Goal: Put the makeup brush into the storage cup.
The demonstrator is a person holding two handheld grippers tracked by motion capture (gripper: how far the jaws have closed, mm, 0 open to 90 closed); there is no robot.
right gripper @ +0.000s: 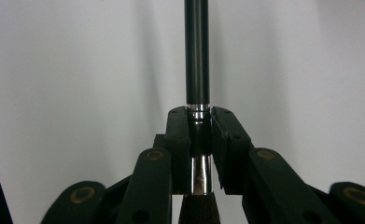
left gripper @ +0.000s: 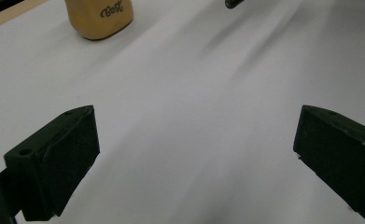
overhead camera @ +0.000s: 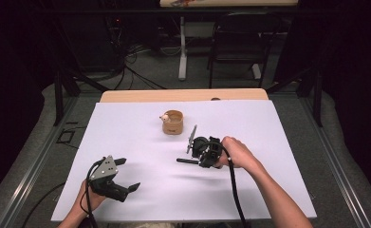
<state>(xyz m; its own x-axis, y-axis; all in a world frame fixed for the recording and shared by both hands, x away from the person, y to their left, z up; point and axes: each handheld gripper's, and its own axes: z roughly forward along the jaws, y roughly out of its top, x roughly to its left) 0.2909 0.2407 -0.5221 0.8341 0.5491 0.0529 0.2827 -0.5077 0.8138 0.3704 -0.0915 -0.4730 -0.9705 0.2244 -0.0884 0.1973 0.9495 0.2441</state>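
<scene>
1. Tongs on our left (overhead camera: 126, 175) rest low on the white paper-covered surface (overhead camera: 140, 190), jaws spread wide and holding nothing; in the left gripper view, only bare paper lies between the black pads (left gripper: 59, 158).
2. Farther up, near the middle of the surface, we see a small tan wooden cup (overhead camera: 172, 122) with dark lettering on its side (left gripper: 100, 16); something pale sits at its rim, too small for us to identify.
3. Right of the cup, our right tongs (overhead camera: 195, 160) are clenched on a slim black rod with a shiny metal collar (right gripper: 197, 70). The rod points level toward the left, just above the surface, well apart from the cup.
4. We judge the rod to be light, stiff and smooth, so it could slide or twist in the pads. The pads grip at the metal collar, which looks like the best place to hold it, since the step there should resist slipping.
5. A grey blade-like piece (overhead camera: 191, 137) sticks up beside the right tongs; we cannot tell what it belongs to.
</scene>
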